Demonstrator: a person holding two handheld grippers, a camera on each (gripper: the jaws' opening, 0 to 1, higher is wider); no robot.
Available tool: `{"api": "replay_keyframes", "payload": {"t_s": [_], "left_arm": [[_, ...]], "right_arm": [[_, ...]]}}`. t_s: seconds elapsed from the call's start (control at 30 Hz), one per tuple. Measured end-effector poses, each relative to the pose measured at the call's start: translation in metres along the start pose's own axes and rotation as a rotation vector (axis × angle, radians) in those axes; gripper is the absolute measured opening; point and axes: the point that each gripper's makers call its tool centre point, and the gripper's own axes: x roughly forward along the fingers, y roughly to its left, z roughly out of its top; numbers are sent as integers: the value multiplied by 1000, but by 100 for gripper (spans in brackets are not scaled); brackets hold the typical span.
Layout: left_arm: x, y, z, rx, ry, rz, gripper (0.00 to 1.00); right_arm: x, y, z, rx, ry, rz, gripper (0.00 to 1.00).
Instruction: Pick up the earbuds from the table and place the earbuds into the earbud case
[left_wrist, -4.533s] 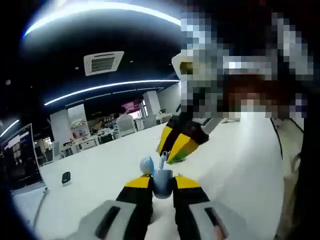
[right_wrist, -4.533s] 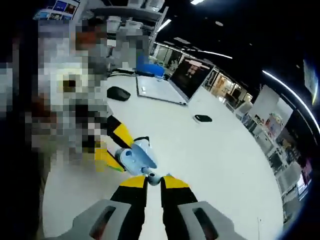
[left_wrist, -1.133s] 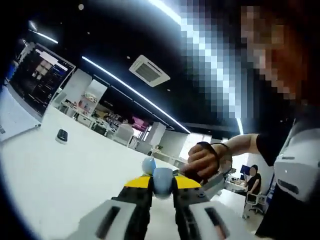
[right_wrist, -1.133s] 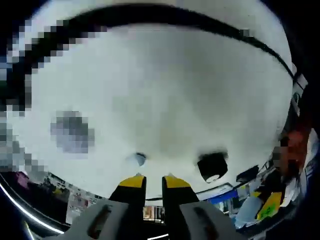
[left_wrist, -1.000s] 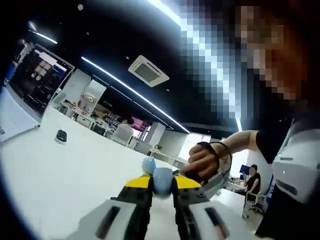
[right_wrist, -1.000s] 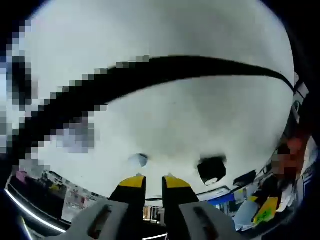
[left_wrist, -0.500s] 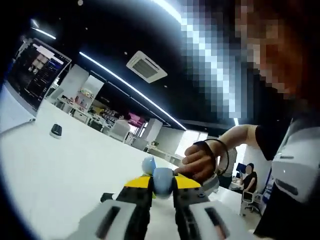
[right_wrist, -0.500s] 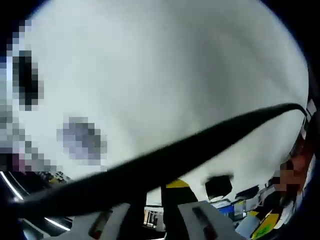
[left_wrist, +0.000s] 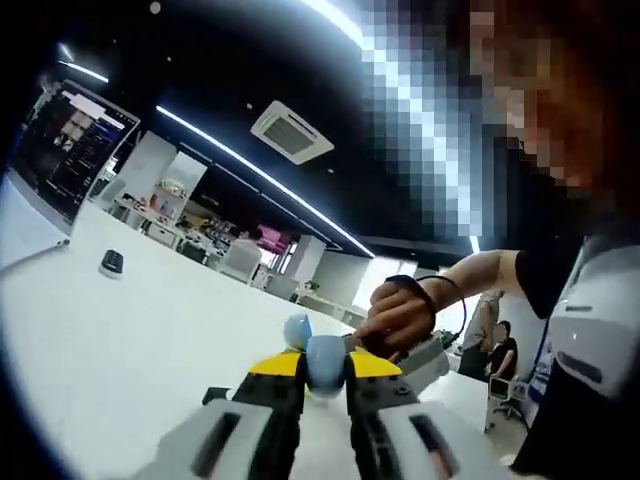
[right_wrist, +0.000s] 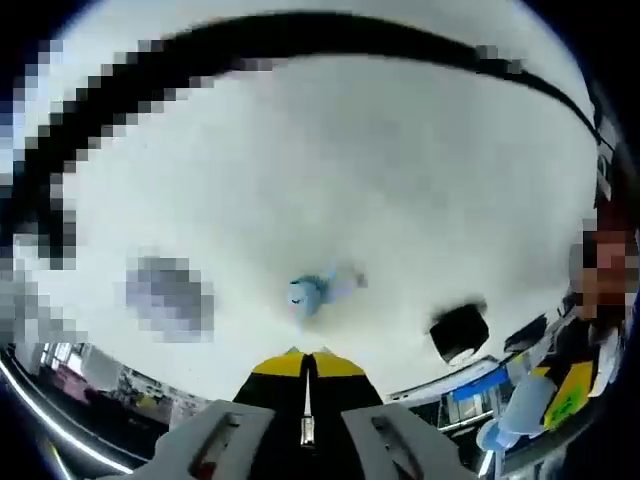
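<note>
Left gripper view: left hand-held gripper (left_wrist: 324, 366) is clenched on the light blue earbud case (left_wrist: 322, 361), held between the yellow jaw tips, lid up just past the left tip. Right beyond the tips, slightly to the right, the person's hand (left_wrist: 398, 318) with a dark wristband grips a grey device; cannot tell what it is. White tabletop (left_wrist: 120, 340) runs away under the jaws. Further out, left of the jaws, a small black object (left_wrist: 111, 262) sits on the tabletop, and past it at the far left a laptop (left_wrist: 55, 165) with its screen lit. Office ceiling lights and a vent beyond that.

Right gripper view: right hand-held gripper (right_wrist: 306, 372) has its jaws pressed together, tips touching, with nothing between them. Just ahead of the tips a light blue earbud (right_wrist: 312, 291) lies on the tabletop (right_wrist: 330, 170), blurred, apart from the jaws. To the right and a little further out, a black mouse-like object (right_wrist: 459, 334). A black cable (right_wrist: 330, 32) arcs across the far side of the tabletop.
</note>
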Motion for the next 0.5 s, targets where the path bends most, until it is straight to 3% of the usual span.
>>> {"api": "replay_keyframes", "payload": {"t_s": [0.07,0.13,0.2,0.27,0.37,0.4,0.43,0.5], "left_arm": [[1,-1,0,2,3,-2,18],[1,-1,0,7,4,-3,18],[1,-2,1,4,-4,-3,18],[1,-2,1,-1,-11,-2,18],[0,-2,2,-7,-14,-5,18],[0,-2,3,-6,-12,-6,18],[0,-3,3,-2,-9,-10,18],[0,-5,3,7,-2,-13,18]], "right_arm": [[-4,-4,-1,1,-7,-17,8],[-7,-1,-12,100,15,-11,12],[-11,16,-29,242,39,34,12],[-17,31,-37,452,40,63,12],[-33,40,-27,867,-66,82,12],[-39,40,-22,970,-108,90,12],[-46,35,-14,1044,-171,88,11],[-55,24,-3,1059,-260,63,10]]}}
